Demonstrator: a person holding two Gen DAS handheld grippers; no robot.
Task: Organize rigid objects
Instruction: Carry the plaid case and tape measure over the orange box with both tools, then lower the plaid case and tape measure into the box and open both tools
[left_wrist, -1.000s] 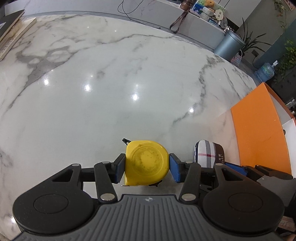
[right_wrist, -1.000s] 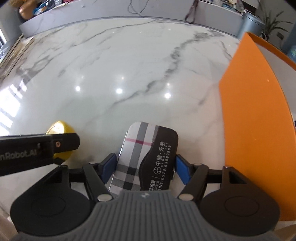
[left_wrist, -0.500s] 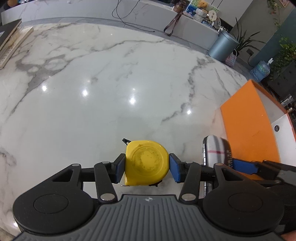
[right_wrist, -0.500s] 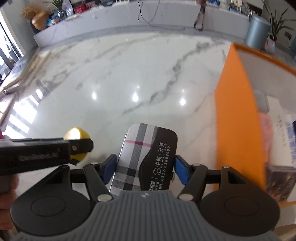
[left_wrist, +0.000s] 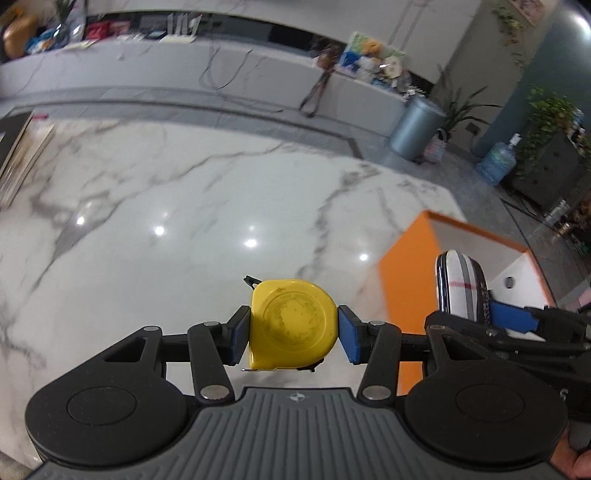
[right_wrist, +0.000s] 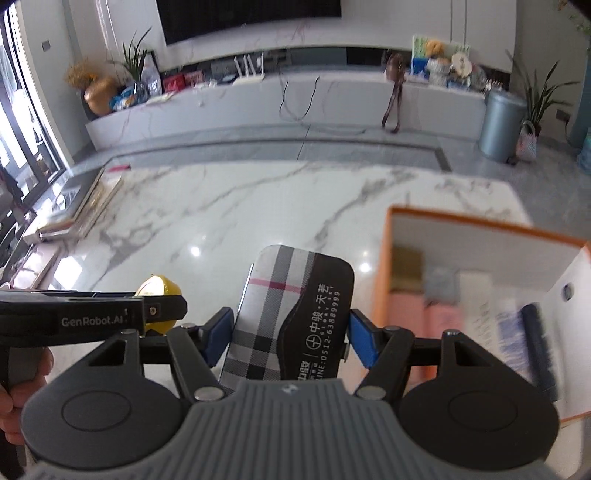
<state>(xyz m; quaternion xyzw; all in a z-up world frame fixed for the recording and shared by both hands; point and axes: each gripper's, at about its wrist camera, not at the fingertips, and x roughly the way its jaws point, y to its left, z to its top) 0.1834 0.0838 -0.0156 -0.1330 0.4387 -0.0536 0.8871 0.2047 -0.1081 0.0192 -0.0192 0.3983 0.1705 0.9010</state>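
While the left gripper (left_wrist: 293, 328) has its jaws clamped on the yellow tape measure (left_wrist: 293, 325) above the worktop (left_wrist: 184, 221), the right-wrist view shows the right gripper (right_wrist: 290, 334) gripping the plaid case (right_wrist: 291, 314) beside the orange box (right_wrist: 480, 225). Several blurred items are boxed already; these two look left to go.

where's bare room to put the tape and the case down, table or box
The marble table is bare from the orange box leftward to the books at its left edge. The box is crowded: blurred items cover its floor, with little bare bottom showing. Left gripper holds the tape, right gripper the case.
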